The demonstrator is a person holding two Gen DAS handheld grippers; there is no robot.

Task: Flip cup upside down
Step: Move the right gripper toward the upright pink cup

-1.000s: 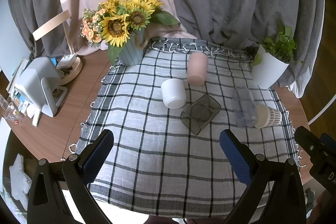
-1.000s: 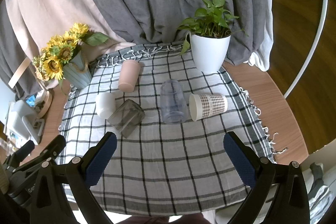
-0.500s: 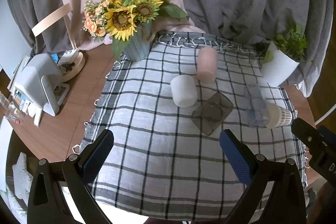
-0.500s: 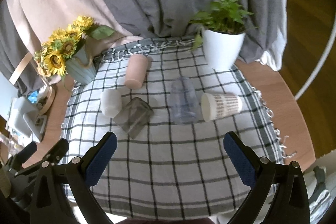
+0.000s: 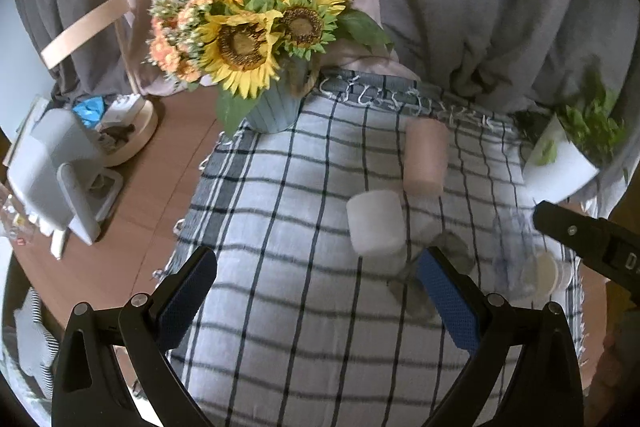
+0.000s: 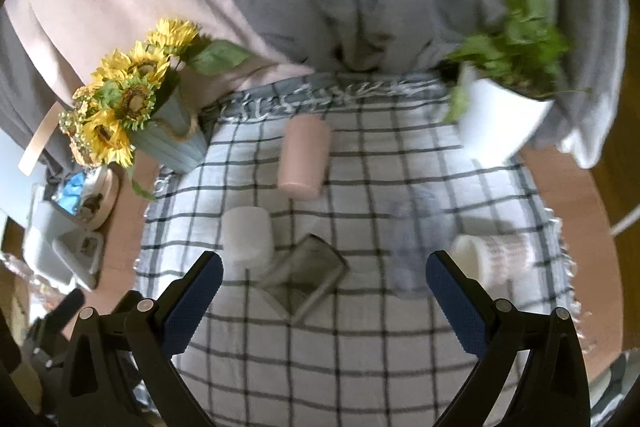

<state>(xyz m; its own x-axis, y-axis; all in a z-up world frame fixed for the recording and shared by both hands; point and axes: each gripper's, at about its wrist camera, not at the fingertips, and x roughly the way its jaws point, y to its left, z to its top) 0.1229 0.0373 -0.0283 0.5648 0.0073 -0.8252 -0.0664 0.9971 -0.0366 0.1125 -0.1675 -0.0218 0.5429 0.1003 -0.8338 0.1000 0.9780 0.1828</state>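
Several cups lie on their sides on a checked cloth [image 6: 360, 367]: a pink cup [image 6: 304, 157], a white cup [image 6: 247, 237], a dark square glass [image 6: 306, 277], a clear cup [image 6: 420, 247] and a patterned paper cup [image 6: 494, 257]. In the left wrist view the pink cup [image 5: 426, 157] and white cup [image 5: 376, 223] lie ahead to the right. My left gripper [image 5: 316, 295] is open and empty above the cloth. My right gripper [image 6: 324, 303] is open and empty, with the dark glass between its fingers farther ahead.
A sunflower vase [image 5: 272, 107] stands at the cloth's back left. A white potted plant [image 6: 500, 119] stands at the back right. A white device [image 5: 60, 171] and a round tray [image 5: 124, 131] sit on the wooden table at left. Curtains hang behind.
Both grippers have moved forward toward the cups, which look larger now. The left view has swung left, so the cups sit farther right in it. Both grippers stay open.
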